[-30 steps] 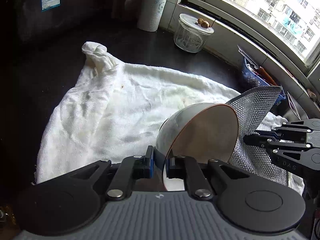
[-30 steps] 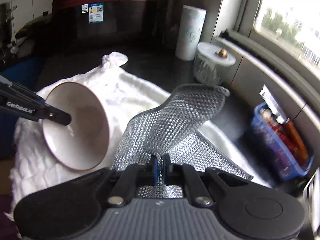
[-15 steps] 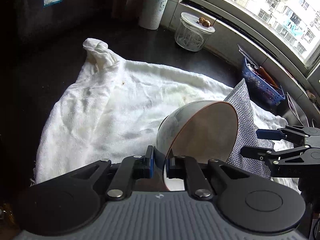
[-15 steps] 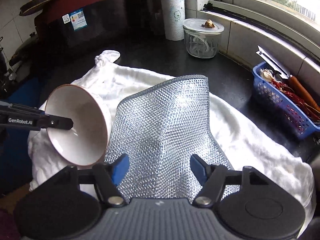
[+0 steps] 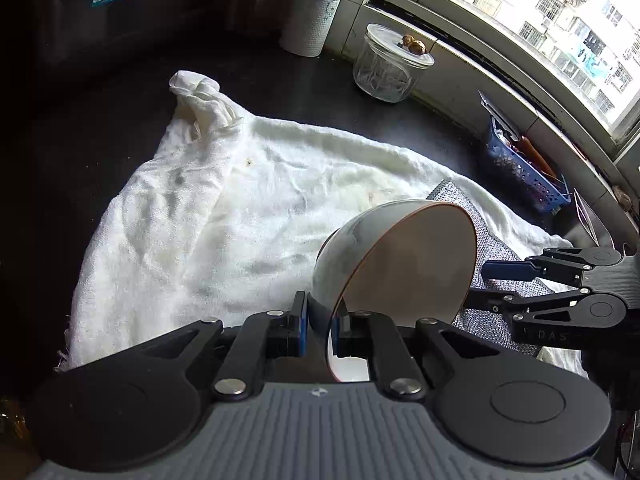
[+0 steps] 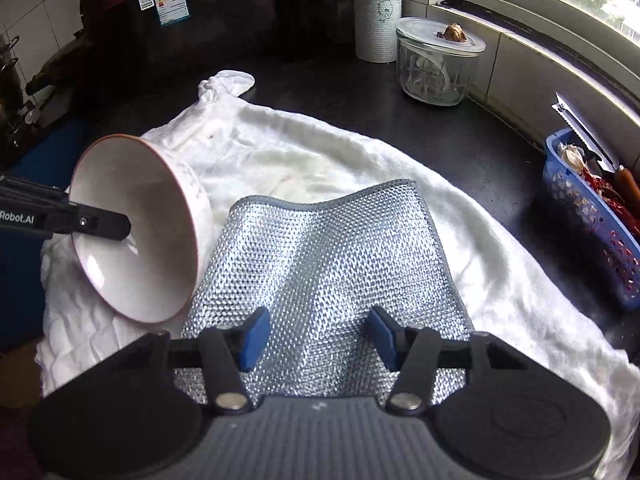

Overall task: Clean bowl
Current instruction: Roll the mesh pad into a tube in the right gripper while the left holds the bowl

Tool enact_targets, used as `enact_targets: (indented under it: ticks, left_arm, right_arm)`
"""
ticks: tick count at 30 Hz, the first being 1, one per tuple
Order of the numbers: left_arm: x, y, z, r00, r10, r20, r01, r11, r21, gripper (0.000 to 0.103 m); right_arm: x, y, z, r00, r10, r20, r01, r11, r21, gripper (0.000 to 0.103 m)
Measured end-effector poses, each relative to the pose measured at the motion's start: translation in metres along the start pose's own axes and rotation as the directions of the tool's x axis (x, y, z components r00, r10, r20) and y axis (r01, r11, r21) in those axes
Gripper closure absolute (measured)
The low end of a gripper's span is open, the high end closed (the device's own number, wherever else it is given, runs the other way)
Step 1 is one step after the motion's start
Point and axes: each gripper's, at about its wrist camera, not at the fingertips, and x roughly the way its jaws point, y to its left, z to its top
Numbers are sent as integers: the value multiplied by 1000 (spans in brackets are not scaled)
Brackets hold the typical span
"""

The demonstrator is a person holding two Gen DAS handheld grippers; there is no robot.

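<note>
Now the left gripper (image 5: 319, 330) is clamped on the rim of the bowl (image 5: 394, 260), holding it tipped on its side just above the towel (image 5: 224, 216), its mouth turned toward the right gripper (image 6: 316, 334). That one's jaws are closing, pads still off the mesh cloth (image 6: 320, 256), which lies between them on the towel, touching the bowl's rim. Beyond the towel stand a glass jar (image 6: 438, 68) and a paper roll (image 6: 378, 12); a blue basket (image 6: 592, 216) sits off its right edge
</note>
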Motion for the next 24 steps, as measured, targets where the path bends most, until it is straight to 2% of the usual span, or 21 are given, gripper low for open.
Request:
enact_targets:
  ticks: [2,4,6,7,8,10,11,13,14,15,17,18,19,20,22,23,24]
  left_arm:
    - [0,1,0,1000,-2,-2,2,1000,-5,93]
    - [0,1,1,1000,-4,-4,4,1000,-8,93]
    - [0,2,0,1000,-5,-6,5,1000,-12,93]
    - [0,2,0,1000,-5,-6,5,1000,-11,93]
    - [1,2,0,1000,-5,-6,5,1000,-11,93]
    - [1,2,-1,1000,-4,-5,4,1000,-13,93]
    - [1,2,-1,1000,-4,-5,4,1000,-14,93]
    - [1,2,0,1000,-5,-7,5,1000,-18,93]
    - [1,2,0,1000,-6,-8,6,1000,-19,93]
    - [1,2,0,1000,-7,-9,7,1000,-21,93]
    - [0,2,-1,1000,-11,-8,11,1000,-27,93]
    - [0,2,-1,1000,-12,-8,11,1000,-27,93]
    - [0,2,-2,1000,-12,-9,12,1000,-28,93]
    - [0,2,-2,1000,-13,-9,12,1000,-29,93]
    - [0,2,-3,1000,-15,-14,15,999,-28,92]
    - [0,3,-4,1000,-16,-15,16,999,-28,93]
    - [0,3,-4,1000,-17,-15,16,999,-32,93]
  right_arm:
    - [-2,-4,-2,1000,-7,1,7,1000,-9,88]
    - [-4,-5,-4,1000,-9,-5,9,1000,-23,98]
    - [-11,-5,-6,1000,-12,7,12,1000,-25,100]
    - [-18,-5,-5,998,-45,31,47,998,-34,100]
    - [-27,-3,-4,991,-112,68,116,991,-64,100]
    - [-44,2,-3,962,-232,142,249,962,-116,100]
    - [-51,4,-2,941,-289,179,315,938,-143,100]
    - [-60,15,-3,866,-419,274,481,848,-223,100]
    - [-61,21,-5,834,-456,312,537,801,-264,100]
    - [-61,28,-9,822,-460,335,555,778,-294,100]
    - [-62,38,-14,879,-370,301,461,822,-335,100]
    - [-60,43,-18,924,-295,244,365,869,-335,100]
    - [-56,45,-22,960,-214,181,263,910,-321,99]
    - [-51,47,-26,981,-143,133,178,935,-307,99]
    - [-44,46,-30,998,-8,58,22,971,-239,97]
    - [-42,44,-31,998,15,54,-4,979,-203,95]
    - [-41,42,-30,998,-7,67,19,984,-179,91]
